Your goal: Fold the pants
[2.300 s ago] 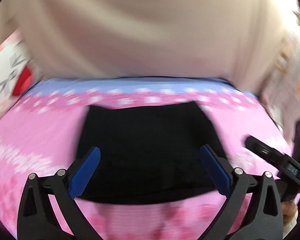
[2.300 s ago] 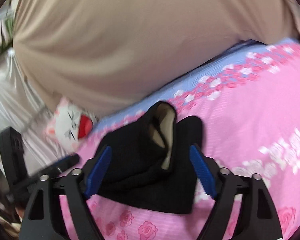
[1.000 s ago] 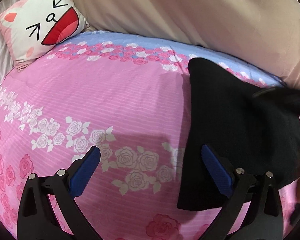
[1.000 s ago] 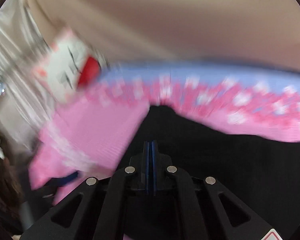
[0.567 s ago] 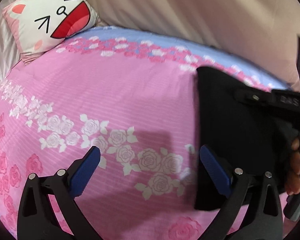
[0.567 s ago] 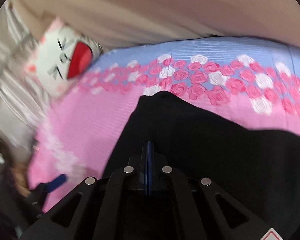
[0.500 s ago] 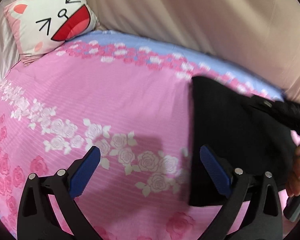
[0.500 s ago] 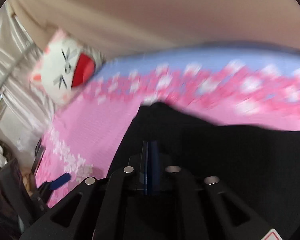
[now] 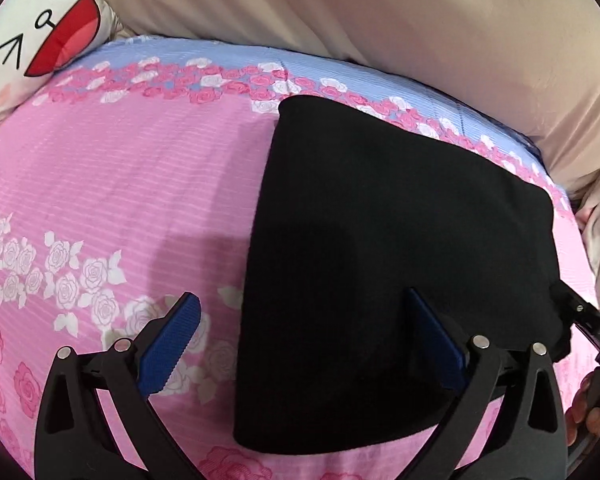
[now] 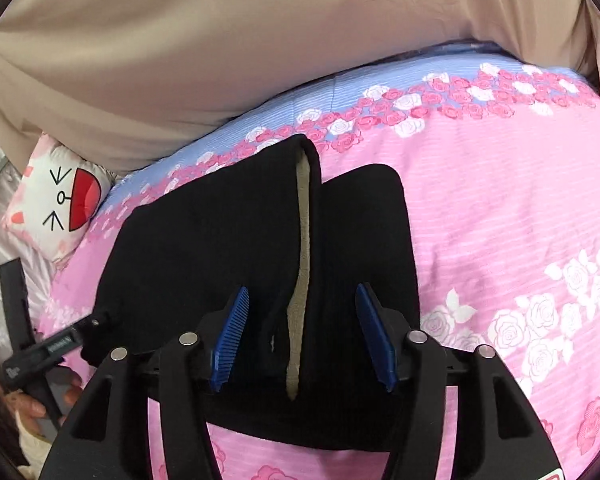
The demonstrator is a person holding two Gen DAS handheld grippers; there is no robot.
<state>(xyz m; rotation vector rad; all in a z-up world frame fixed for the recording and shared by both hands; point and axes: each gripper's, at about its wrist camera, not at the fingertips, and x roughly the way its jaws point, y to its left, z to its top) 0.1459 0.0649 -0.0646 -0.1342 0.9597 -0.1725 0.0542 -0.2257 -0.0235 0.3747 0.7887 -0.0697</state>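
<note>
The black pants (image 9: 400, 248) lie folded into a compact block on the pink rose-print bedsheet (image 9: 120, 184). In the right wrist view the pants (image 10: 228, 248) show a beige fleece lining (image 10: 302, 248) along an open fold edge. My left gripper (image 9: 304, 340) is open above the block's near left edge, holding nothing. My right gripper (image 10: 302, 336) is open just above the fold with the lining, holding nothing. The right gripper's tip (image 9: 580, 320) shows at the far right of the left wrist view, and the left gripper's body (image 10: 40, 352) shows at the left of the right wrist view.
A white cat-face cushion (image 9: 32, 40) lies at the back left corner, also in the right wrist view (image 10: 56, 204). A beige quilt (image 9: 340, 12) is heaped along the back of the bed. The blue sheet border (image 10: 340, 92) runs in front of it.
My right gripper was shut on the pants and has opened and let go. The pants now lie flat on the sheet. My left gripper has shifted right over the block.
</note>
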